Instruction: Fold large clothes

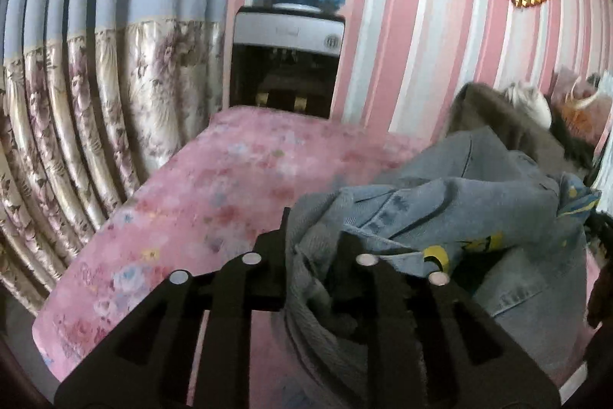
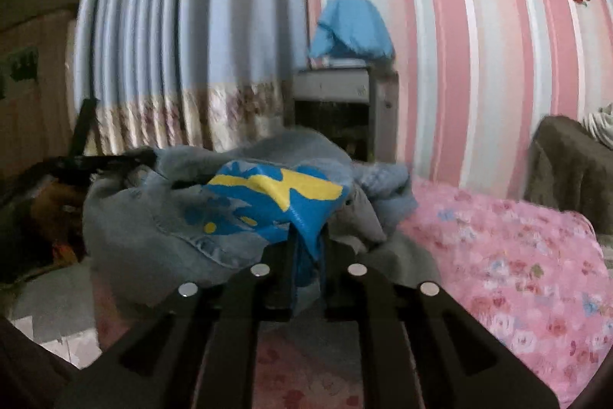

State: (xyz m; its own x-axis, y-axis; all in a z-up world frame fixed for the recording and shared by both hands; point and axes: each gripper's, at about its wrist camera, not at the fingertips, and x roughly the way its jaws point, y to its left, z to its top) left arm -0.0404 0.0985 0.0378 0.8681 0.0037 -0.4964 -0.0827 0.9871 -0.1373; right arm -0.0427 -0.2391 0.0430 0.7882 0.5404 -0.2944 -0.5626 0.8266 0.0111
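Both tongs are clamped on cloth: the left gripper (image 1: 312, 248) has a bunched, ribbed grey edge of the denim jacket (image 1: 459, 202) pinched between its jaws, and the right gripper (image 2: 306, 252) is closed on a fold of the jacket's blue-and-yellow printed patch (image 2: 279, 198). The jacket hangs crumpled between them above the pink floral bedspread (image 1: 214, 186). It looks like the lift-and-spread step; next, I'd guess, the two grips must draw apart and lay it flat on the bed.

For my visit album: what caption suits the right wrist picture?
Right gripper pinching the blue-and-yellow printed patch of a crumpled light-blue denim jacket above a pink floral bedspread.
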